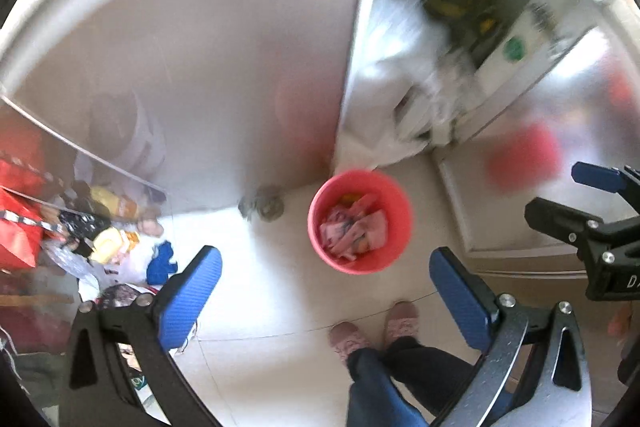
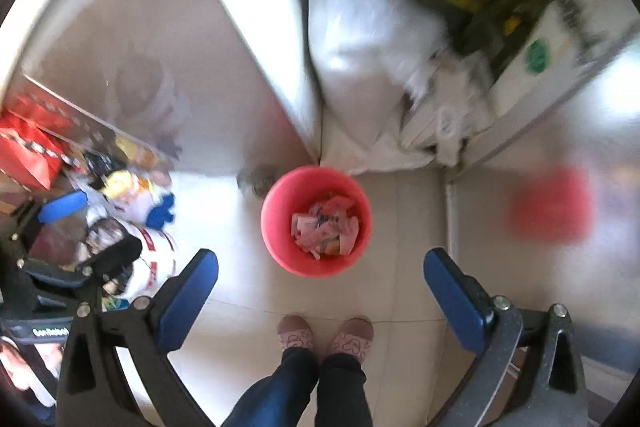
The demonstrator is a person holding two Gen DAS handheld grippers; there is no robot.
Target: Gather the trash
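Both grippers hang high over the pale tiled floor, pointing steeply down. The left gripper has its blue pads spread wide with nothing between them. The right gripper is the same: fingers released, gap bare, floor showing through.

And there is the red bin, standing on the floor right at the foot of the open white door's bottom corner. Inside it lies crumpled pink and white trash, with a scrap of yellow showing; the wrappers sit well below the rim.

The person's feet, in pink patterned slippers, stand on the tiles on the near side of the bin, dark trouser legs above them.

Off at the floor's left edge, a jumble: red bags, yellow packets, a blue cloth. Behind the bin, past the door, white bags are piled up, blurred.
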